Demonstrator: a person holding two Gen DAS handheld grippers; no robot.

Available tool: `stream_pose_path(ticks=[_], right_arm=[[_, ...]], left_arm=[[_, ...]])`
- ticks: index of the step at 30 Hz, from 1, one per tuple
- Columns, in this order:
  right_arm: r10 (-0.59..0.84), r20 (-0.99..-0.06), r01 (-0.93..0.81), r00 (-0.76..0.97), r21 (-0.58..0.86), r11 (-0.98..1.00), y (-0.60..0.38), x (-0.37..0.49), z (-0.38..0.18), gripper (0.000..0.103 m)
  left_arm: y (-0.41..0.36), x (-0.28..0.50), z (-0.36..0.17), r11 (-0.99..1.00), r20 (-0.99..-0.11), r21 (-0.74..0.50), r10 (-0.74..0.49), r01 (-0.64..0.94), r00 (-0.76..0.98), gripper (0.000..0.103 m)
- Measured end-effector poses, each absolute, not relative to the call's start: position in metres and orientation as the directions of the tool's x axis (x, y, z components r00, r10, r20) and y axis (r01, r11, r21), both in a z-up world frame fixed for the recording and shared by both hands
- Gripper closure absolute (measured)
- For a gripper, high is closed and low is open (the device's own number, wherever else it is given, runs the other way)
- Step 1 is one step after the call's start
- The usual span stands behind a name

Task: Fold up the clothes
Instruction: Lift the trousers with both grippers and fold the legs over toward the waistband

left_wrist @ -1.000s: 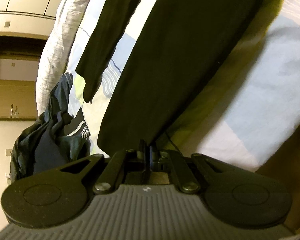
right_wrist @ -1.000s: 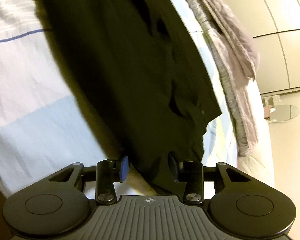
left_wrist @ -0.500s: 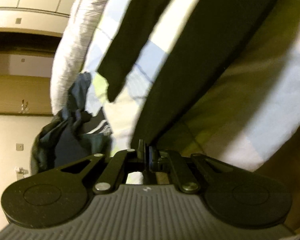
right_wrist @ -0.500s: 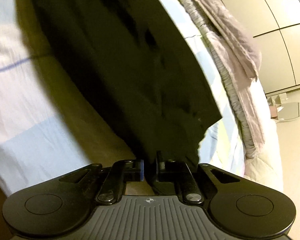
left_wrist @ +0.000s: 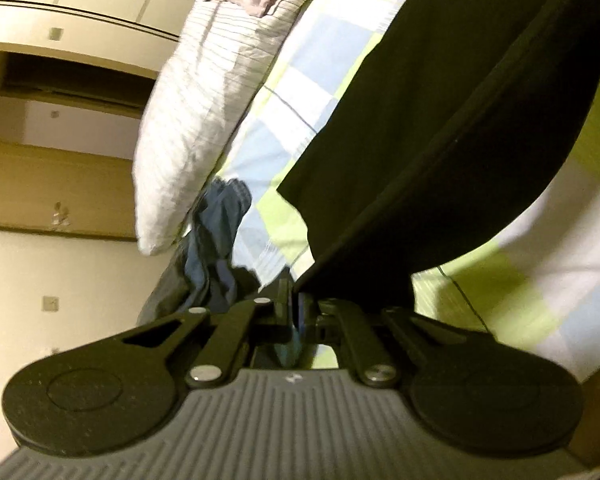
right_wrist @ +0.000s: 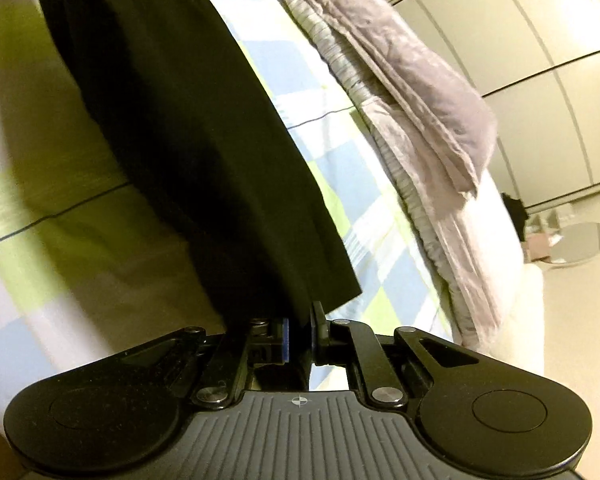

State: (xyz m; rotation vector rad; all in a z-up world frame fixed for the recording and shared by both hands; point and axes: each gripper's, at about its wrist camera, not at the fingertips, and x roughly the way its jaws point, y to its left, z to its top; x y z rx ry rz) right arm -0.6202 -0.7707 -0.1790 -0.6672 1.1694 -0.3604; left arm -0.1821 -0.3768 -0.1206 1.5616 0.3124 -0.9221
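On the bed before you, one checked sheet [left_wrist: 300, 92] in blue, white and green carries one black garment [left_wrist: 440, 140], long and dark, running from the far side toward you. You hold two grippers. Your left gripper [left_wrist: 293, 300] is clenched on the garment's near left corner, and your right gripper [right_wrist: 299, 330] is clenched on its near right edge; both lift the cloth off the sheet. To the far left lies one white striped pillow [left_wrist: 196, 120], with one crumpled dark blue garment [left_wrist: 216, 248] just beside its near end. Along the right side lies one grey blanket [right_wrist: 416, 92], folded over the bed's edge. Pale wardrobe doors [right_wrist: 548, 80] stand beyond.
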Motion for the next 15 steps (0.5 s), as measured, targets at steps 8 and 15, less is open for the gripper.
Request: stream_pose_path(ticks=[8, 15], right_arm=[[-0.569, -0.779, -0.132, 0.263, -0.613, 0.779, -0.840, -0.528, -0.187, 0.096], [-0.525, -0.829, -0.158, 0.190, -0.554, 0.817, -0.902, -0.466, -0.216, 0.096]], left_arm=[[-0.491, -0.108, -0.163, -0.351, -0.810, 0.587, -0.240, 0.729, 0.536, 0.100], [-0.579, -0.066, -0.216, -0.425, -0.850, 0.520, -0.174, 0.741, 0.497, 0.100]])
